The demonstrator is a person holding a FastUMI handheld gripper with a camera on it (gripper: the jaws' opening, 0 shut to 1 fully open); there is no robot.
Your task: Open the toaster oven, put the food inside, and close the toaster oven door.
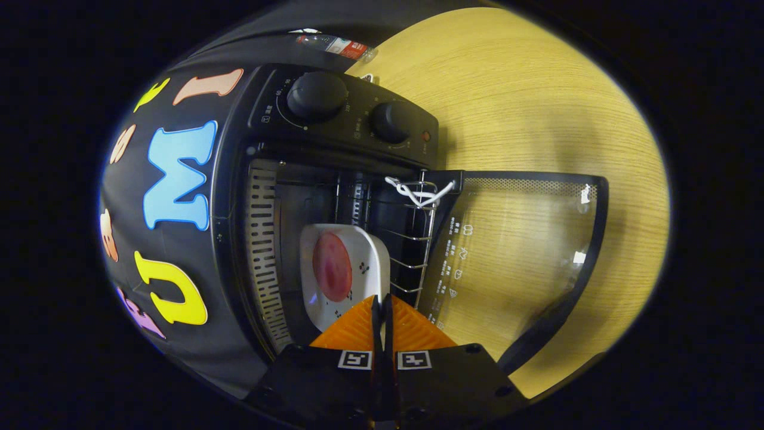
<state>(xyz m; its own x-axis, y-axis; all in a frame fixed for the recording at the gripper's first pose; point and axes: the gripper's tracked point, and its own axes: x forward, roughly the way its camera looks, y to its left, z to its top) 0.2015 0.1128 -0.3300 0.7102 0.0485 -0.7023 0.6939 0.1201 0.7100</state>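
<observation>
Gripping white dish (352, 263) rim w/ fingers (382, 310) together, pink food (332, 267) (round), toaster oven (334, 179) door (519, 257) open

A light wooden table (537, 119) carried a black toaster oven (334, 119), its glass door (513, 251) swung fully open over the tabletop. A plastic bottle (337, 46) lay on its side beyond the oven, beside the booth's dark cloth wall.

My gripper (382, 307) shows 2 ridged, wedge-shaped fingers pressed together. Behind them sits a blocky dark body with 2 square black-and-white marker tags side by side and small round screws near its edges.
</observation>
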